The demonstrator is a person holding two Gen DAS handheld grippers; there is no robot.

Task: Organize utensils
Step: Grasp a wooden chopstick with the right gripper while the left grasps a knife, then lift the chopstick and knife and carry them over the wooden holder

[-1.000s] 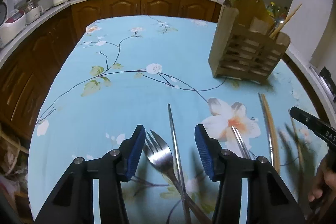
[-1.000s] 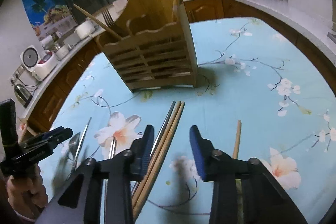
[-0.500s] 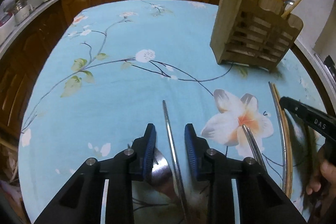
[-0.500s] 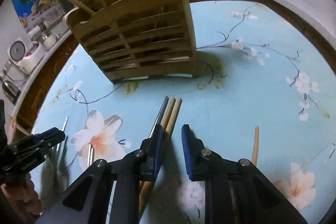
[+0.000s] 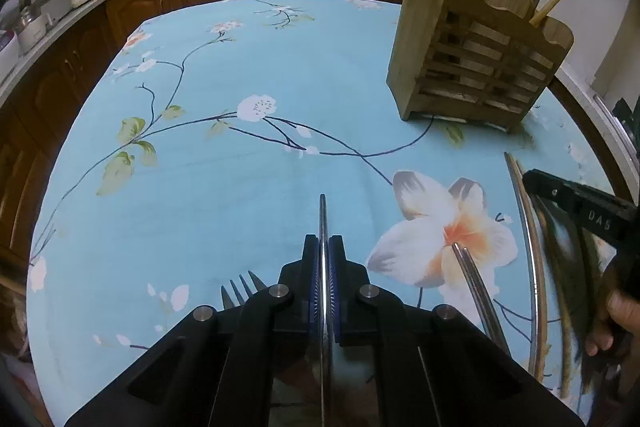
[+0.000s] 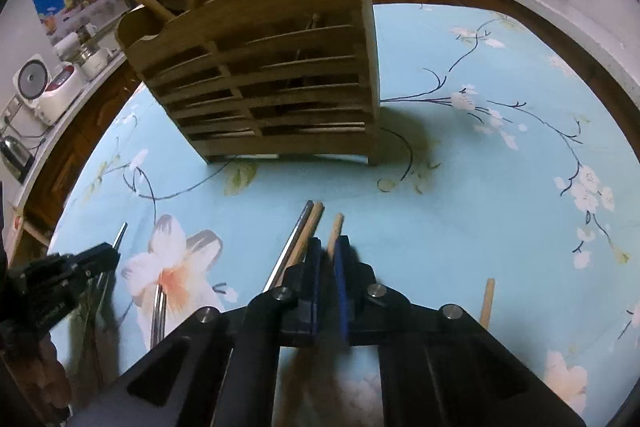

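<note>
My left gripper (image 5: 324, 247) is shut on a thin metal chopstick (image 5: 323, 215) that sticks out ahead of the jaws. A steel fork (image 5: 240, 289) lies just left of it on the blue floral tablecloth (image 5: 224, 187). My right gripper (image 6: 326, 247) is shut on a wooden chopstick (image 6: 335, 231). A metal chopstick and a wooden one (image 6: 298, 239) lie just left of it. The wooden utensil holder (image 5: 476, 55) stands at the back right; in the right wrist view it (image 6: 260, 75) is straight ahead, with chopsticks in it.
More metal utensils (image 5: 476, 291) and chopsticks (image 5: 528, 239) lie on the cloth between the grippers. A loose wooden chopstick (image 6: 487, 303) lies right of my right gripper. Kitchen counters with appliances (image 6: 44, 87) ring the table.
Both grippers have closed: the left on the metal chopstick, the right on the wooden chopstick. Both moved forward and down; the fork now lies left of the left jaws.
</note>
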